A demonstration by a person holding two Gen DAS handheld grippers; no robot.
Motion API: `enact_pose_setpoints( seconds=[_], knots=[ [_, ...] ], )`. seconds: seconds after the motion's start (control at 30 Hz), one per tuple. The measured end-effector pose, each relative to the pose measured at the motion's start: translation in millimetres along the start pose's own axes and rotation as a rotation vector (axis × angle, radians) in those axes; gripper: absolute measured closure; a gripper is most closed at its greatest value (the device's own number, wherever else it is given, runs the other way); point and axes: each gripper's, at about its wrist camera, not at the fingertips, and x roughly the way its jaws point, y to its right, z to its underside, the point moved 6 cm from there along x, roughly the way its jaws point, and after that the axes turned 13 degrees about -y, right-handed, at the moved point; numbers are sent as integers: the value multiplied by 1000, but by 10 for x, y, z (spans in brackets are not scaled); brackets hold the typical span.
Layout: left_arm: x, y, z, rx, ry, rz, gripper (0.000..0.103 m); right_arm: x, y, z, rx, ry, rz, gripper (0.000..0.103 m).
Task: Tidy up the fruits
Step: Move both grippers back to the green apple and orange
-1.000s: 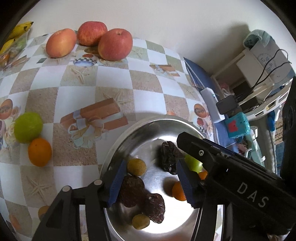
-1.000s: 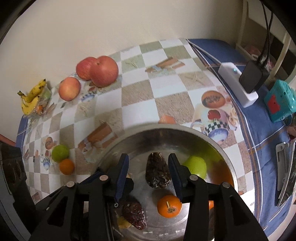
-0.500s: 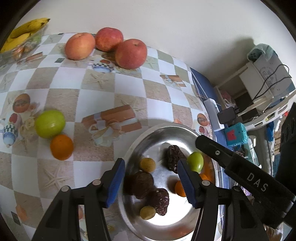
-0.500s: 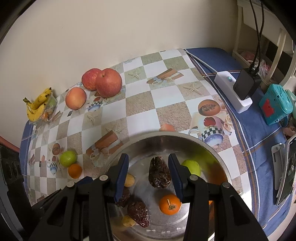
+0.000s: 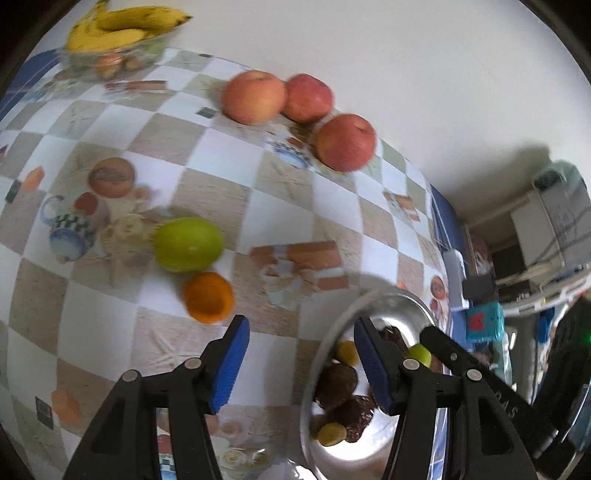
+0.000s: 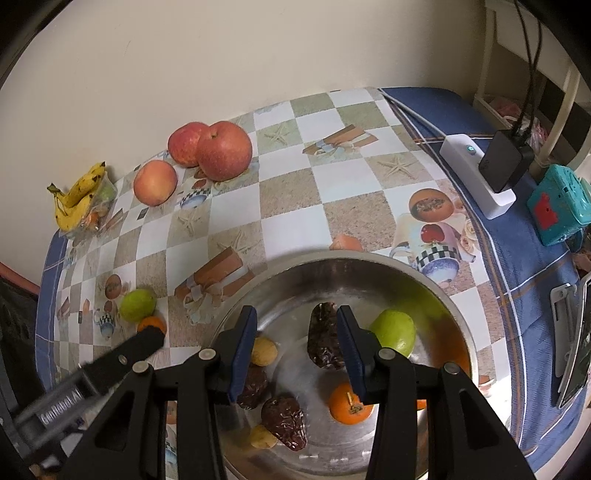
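The left hand-held gripper (image 5: 301,363) hangs with its blue-padded jaws wide apart and nothing between them, above the checked cloth of the desk (image 5: 229,155), just left of the rim of the steel bowl (image 5: 332,332). On the black body crossing the lower right of the left wrist view a few white letters show, too blurred and too far turned to read. The right hand-held gripper (image 6: 295,347) is also spread wide and holds nothing; it sits over the bowl (image 6: 436,291), with a dark wrinkled fruit (image 6: 323,341) showing just inside its right finger. Grey lettering on the gripper body at lower left of the right wrist view is smeared and unreadable.

Only the right wrist view shows the bowl's whole inside: a small orange (image 6: 347,404), a green fruit (image 6: 395,330), two small yellow fruits and more dark wrinkled ones. Just beyond the left gripper's fingers, on the cloth, lie a green fruit (image 5: 188,243) and an orange (image 5: 208,297), touching or nearly so. Farther back three apples (image 5: 255,96) stand together near the wall, and at the far corner a clear container carries bananas (image 5: 122,27). The right wrist view alone shows the white power strip (image 6: 476,177) with a black adapter (image 6: 504,166) and a teal box (image 6: 557,205) on the blue cloth.
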Motion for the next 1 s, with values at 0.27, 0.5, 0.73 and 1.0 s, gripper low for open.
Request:
enact_pose_setpoints(
  seconds=[0.27, 0.5, 0.73, 1.0],
  knots=[
    [-79, -258, -54, -77, 37, -38, 40, 119, -224, 40, -64, -27, 14, 58],
    [-32, -394, -50, -117, 27, -107, 23, 202, -326, 66, -106, -39, 47, 39],
    [-59, -535, -54, -146, 64, -175, 0, 238, -295, 62, -115, -36, 82, 17],
    [-111, -663, -61, -176, 96, -214, 0, 262, -330, 63, -143, -16, 98, 6]
  ],
)
